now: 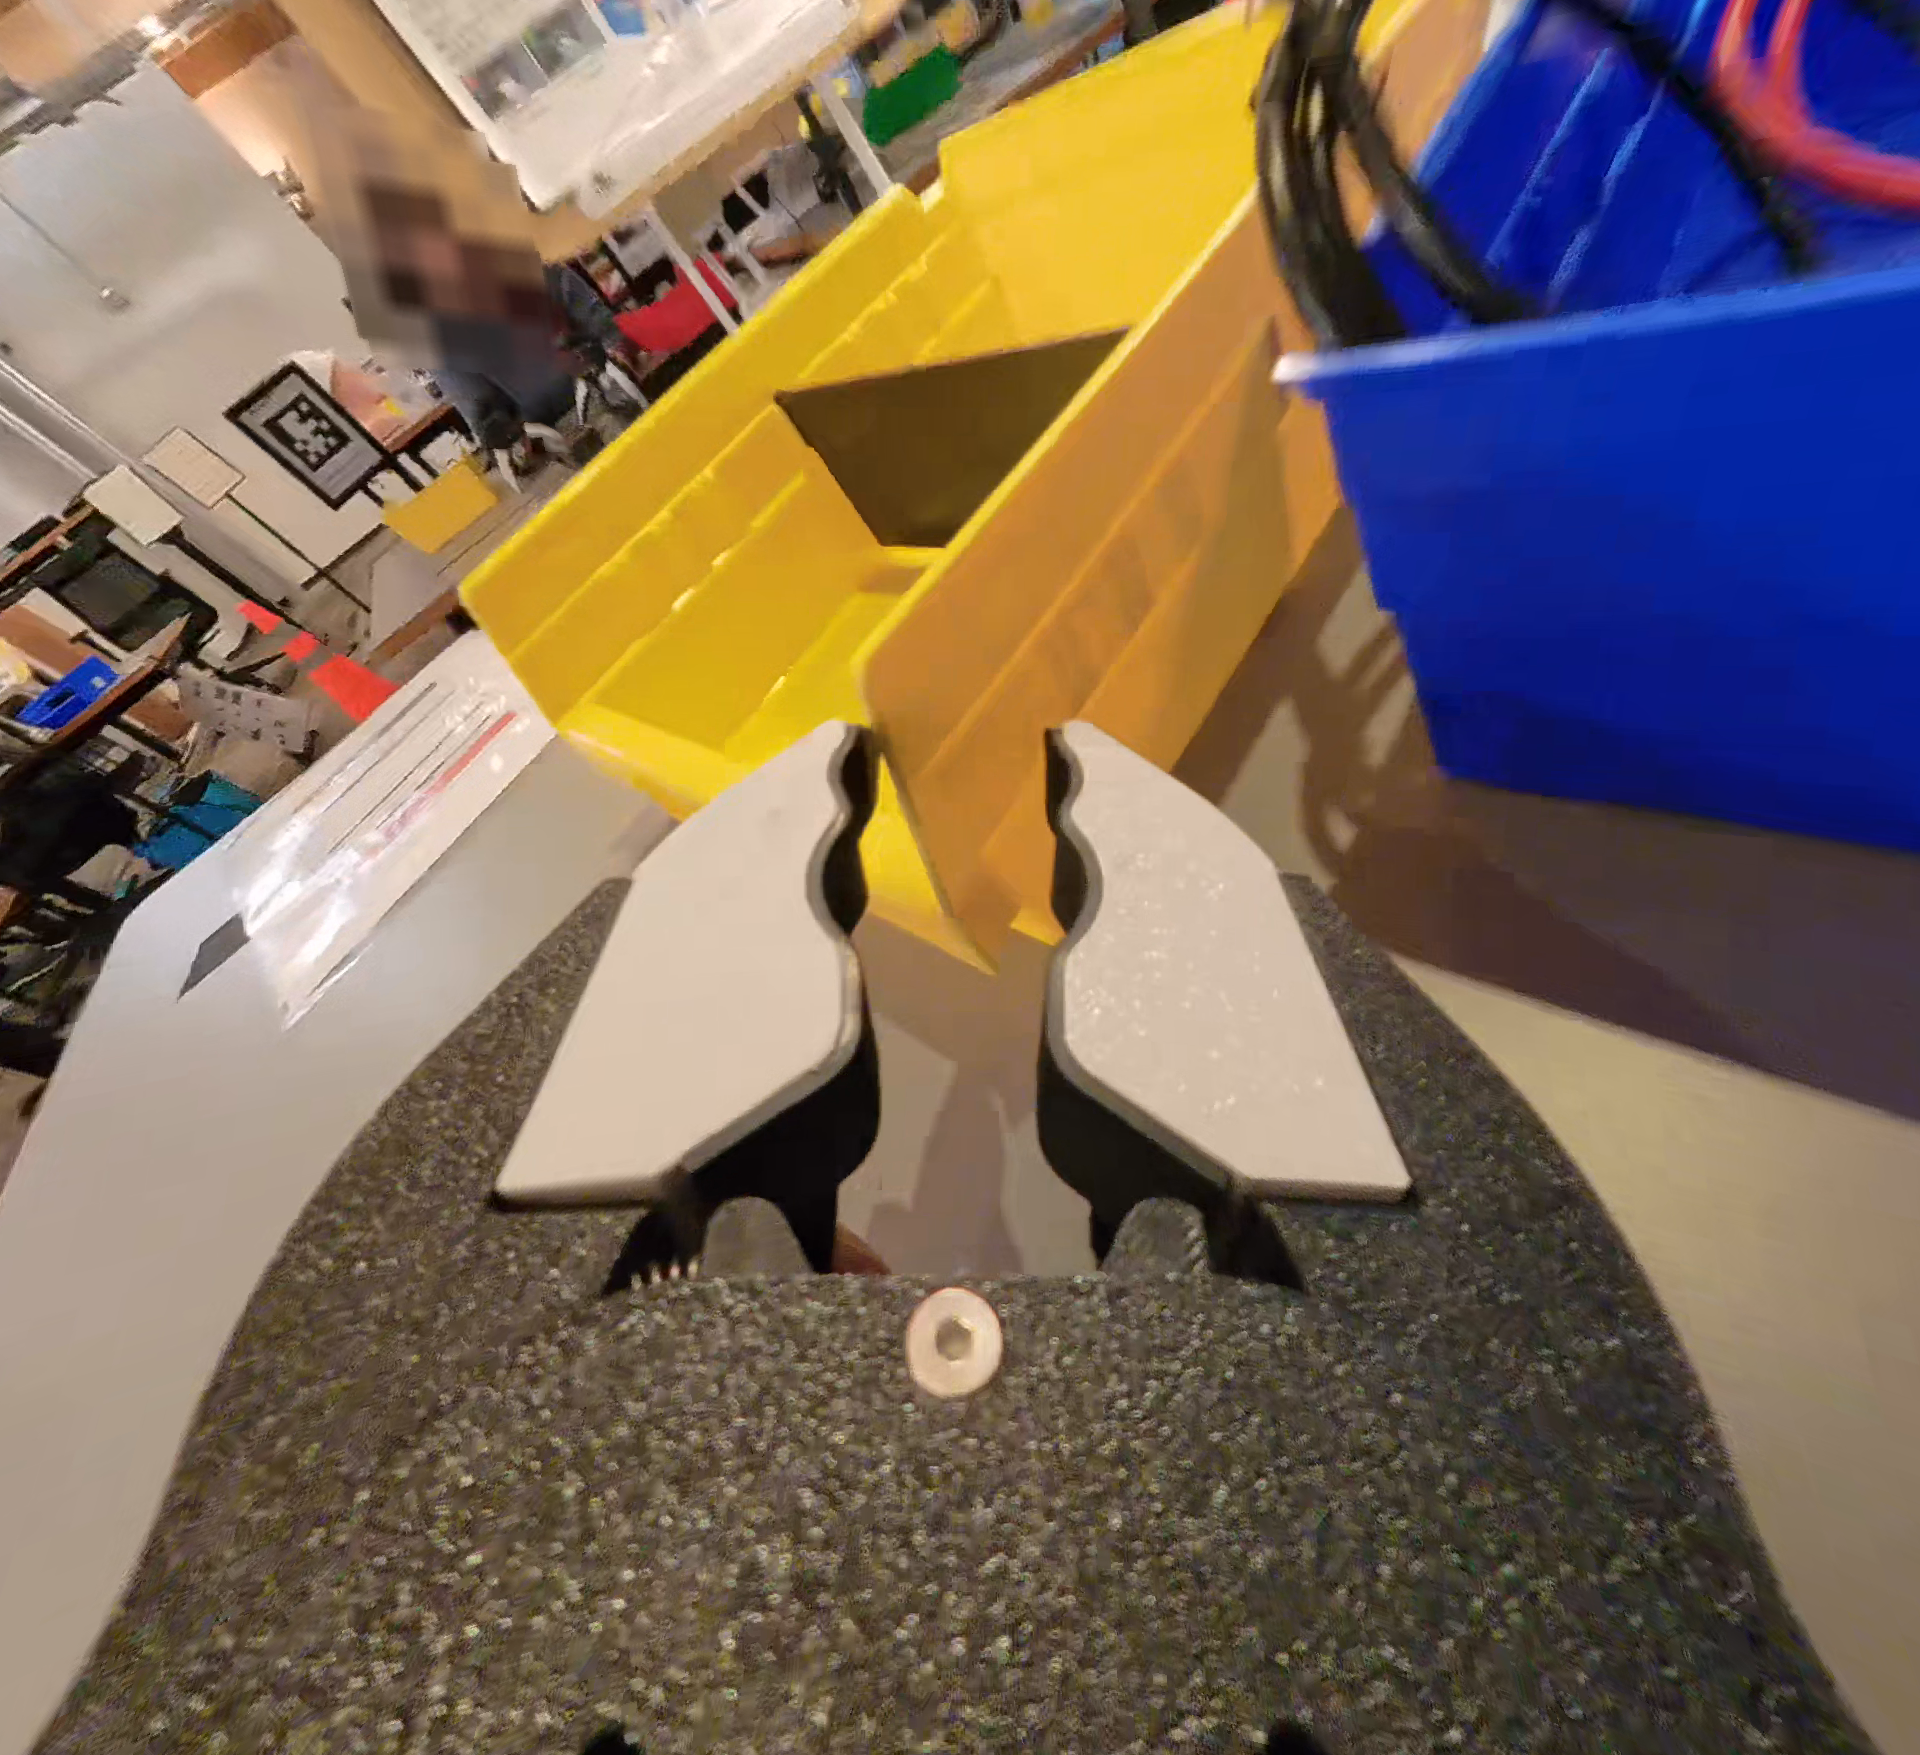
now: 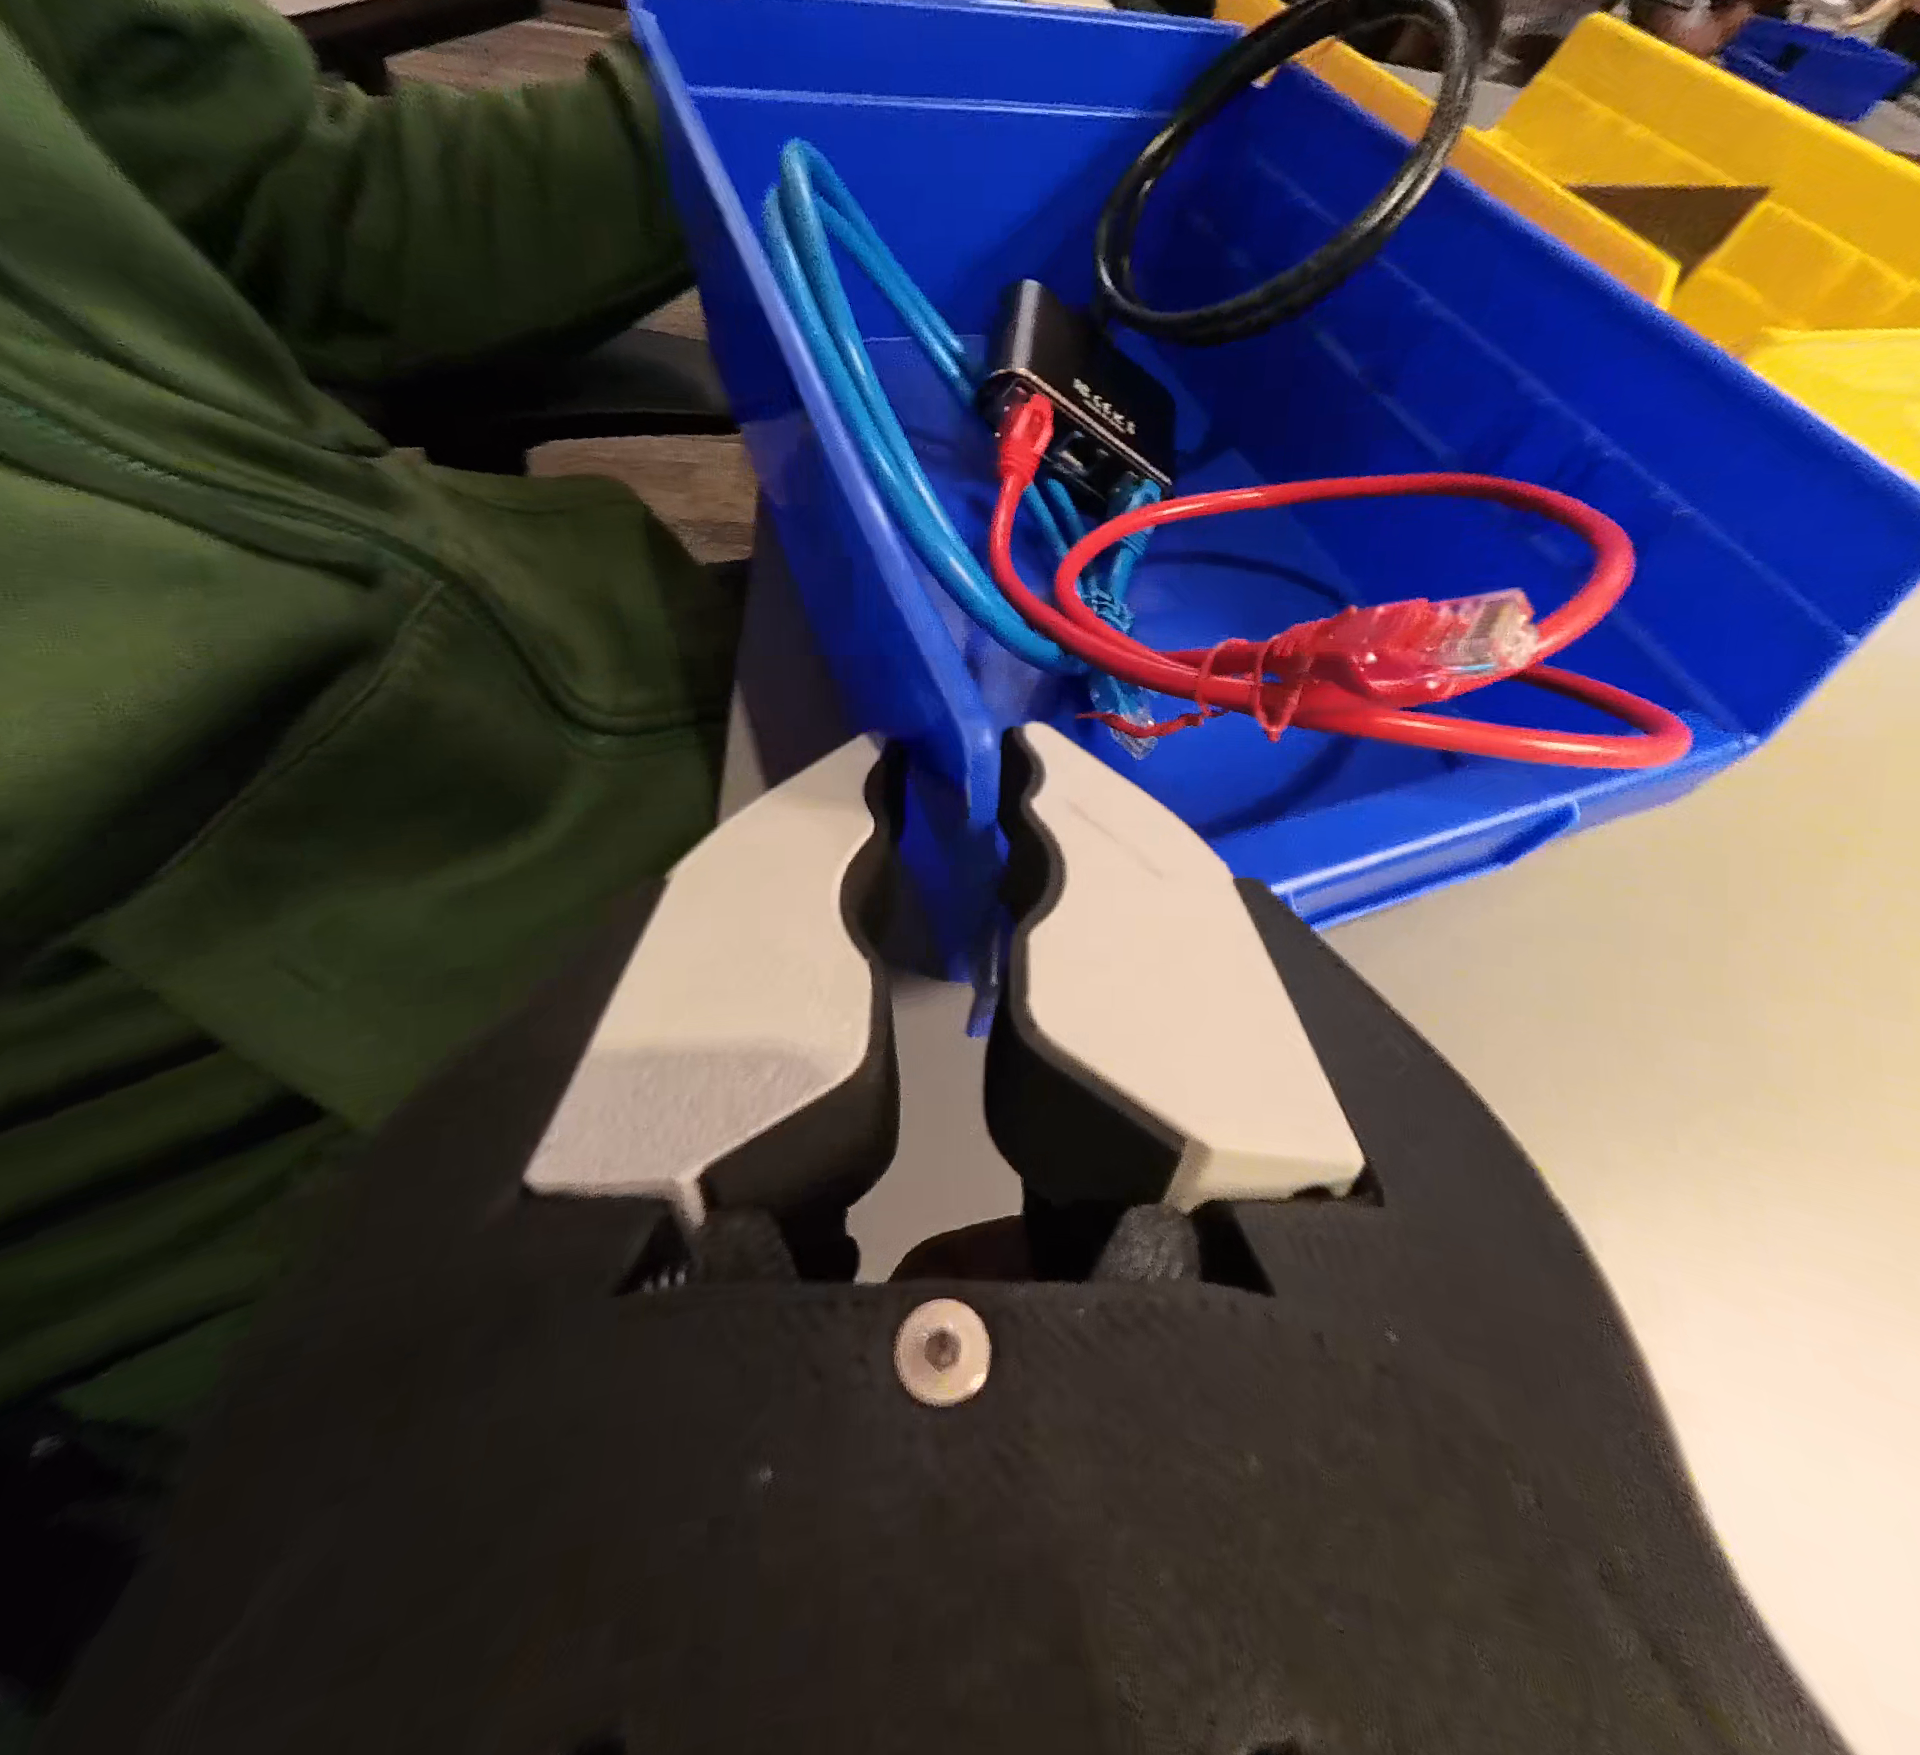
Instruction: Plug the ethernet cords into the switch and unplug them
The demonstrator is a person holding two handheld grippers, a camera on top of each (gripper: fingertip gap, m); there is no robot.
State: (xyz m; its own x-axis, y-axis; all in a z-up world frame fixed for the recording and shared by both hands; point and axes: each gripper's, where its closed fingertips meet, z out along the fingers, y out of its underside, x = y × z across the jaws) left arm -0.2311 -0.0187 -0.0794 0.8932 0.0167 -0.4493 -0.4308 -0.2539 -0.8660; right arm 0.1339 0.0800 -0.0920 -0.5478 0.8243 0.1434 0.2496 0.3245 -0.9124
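Note:
A black switch (image 2: 1081, 396) lies inside the blue bin (image 2: 1455, 334). A red cord (image 2: 1351, 500) has one end in the switch and its other plug (image 2: 1434, 635) loose. A blue cord (image 2: 862, 375) also runs to the switch. A coiled black cord (image 2: 1299, 178) hangs over the bin's rim. My right gripper (image 2: 951, 770) is shut on the blue bin's near wall. My left gripper (image 1: 956, 770) is closed on a wall of the yellow bin (image 1: 1091, 562). The blue bin (image 1: 1662, 562) is on the right in the left wrist view, with the black cord (image 1: 1309, 147) and red cord (image 1: 1766, 43).
A dark cardboard piece (image 1: 935, 438) lies in the yellow bin. A person's green sleeve (image 2: 260, 458) fills the left of the right wrist view. The pale table (image 2: 1558, 1186) stretches right of the blue bin. A laminated sheet (image 1: 364, 832) lies left of the yellow bin.

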